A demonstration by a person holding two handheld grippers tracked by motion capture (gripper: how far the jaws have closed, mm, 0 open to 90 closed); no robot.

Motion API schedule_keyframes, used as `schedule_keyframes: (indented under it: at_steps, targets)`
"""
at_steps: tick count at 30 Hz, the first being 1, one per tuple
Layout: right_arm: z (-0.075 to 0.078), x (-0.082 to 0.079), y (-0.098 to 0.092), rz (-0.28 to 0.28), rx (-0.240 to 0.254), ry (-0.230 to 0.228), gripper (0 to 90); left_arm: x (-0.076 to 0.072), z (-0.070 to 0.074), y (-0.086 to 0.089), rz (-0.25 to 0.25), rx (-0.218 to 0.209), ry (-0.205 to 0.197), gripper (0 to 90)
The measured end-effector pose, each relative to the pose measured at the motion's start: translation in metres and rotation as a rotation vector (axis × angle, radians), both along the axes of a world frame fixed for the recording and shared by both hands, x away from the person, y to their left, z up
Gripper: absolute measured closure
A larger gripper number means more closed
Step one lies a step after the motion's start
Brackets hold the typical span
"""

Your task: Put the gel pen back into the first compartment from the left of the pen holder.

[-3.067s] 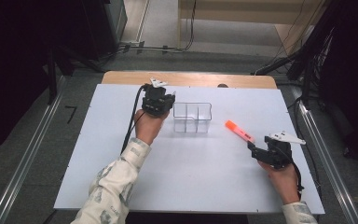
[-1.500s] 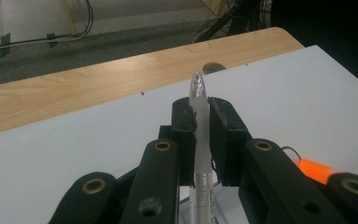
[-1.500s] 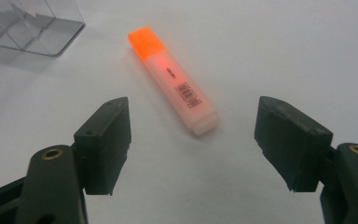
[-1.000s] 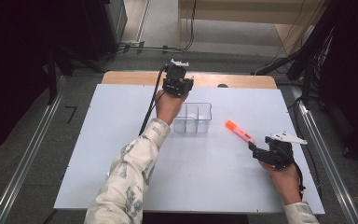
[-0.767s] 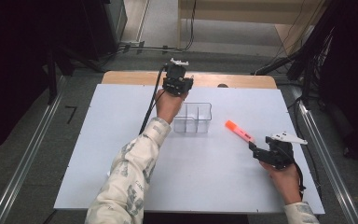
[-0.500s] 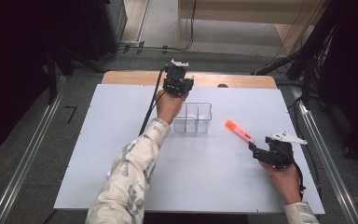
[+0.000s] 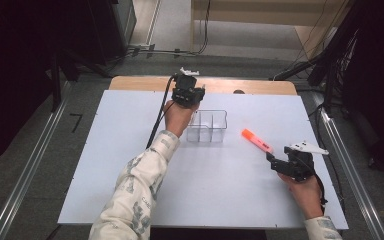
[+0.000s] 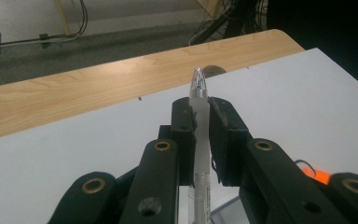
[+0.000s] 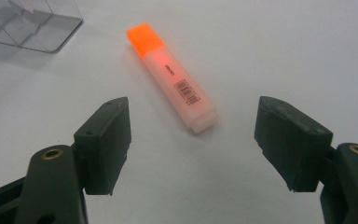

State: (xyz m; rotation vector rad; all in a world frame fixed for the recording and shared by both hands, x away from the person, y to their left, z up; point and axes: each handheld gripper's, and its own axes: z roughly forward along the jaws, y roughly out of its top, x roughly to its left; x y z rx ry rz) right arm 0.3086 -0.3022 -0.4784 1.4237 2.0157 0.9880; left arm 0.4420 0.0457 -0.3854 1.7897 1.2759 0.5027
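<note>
Clear plastic organiser box (image 7: 209, 125), one item: it stands on the white sheet of the table (image 7: 105, 165), toward the far side, split by thin walls into compartments. From the high view you can see nothing lying in any compartment. A corner of it also appears at the upper left of your right gripper view (image 9: 25, 23), likewise bare inside.

Pen (image 8: 199, 135), one item: slim, translucent white barrel, clear pointed tip with a metal point. Your left tongs (image 8: 200, 116) are narrowed onto it, pads pressing both sides of the barrel, tip standing up past the pads. Small print runs along the lower barrel; too fine to read. In the high view your left tongs (image 7: 187, 92) sit just beyond the far left corner of the box, near the wooden strip (image 7: 260, 86) at the table's far edge.

Orange highlighter (image 9: 172, 79), one item: orange cap, paler pinkish body, lying flat on the sheet. A barcode label and a short dark line of print mark its body; neither is legible. It lies between the box and your right tongs (image 7: 272, 162), apart from both.

Right tongs (image 9: 193, 140): wide apart, holding nothing, the highlighter's blunt end just ahead of the gap.
</note>
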Motion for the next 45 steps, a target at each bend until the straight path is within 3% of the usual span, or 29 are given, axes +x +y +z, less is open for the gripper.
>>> schedule_keyframes:
  at_steps: [28,45]
  targets:
    - [-0.001,0.0,0.004,0.001,-0.013,0.005,25.7,-0.039,-0.016,0.014,-0.058,-0.006,-0.001,80.4]
    - [-0.002,0.0,0.005,0.003,-0.017,0.01,25.6,-0.046,-0.025,0.018,-0.059,-0.006,0.001,77.8]
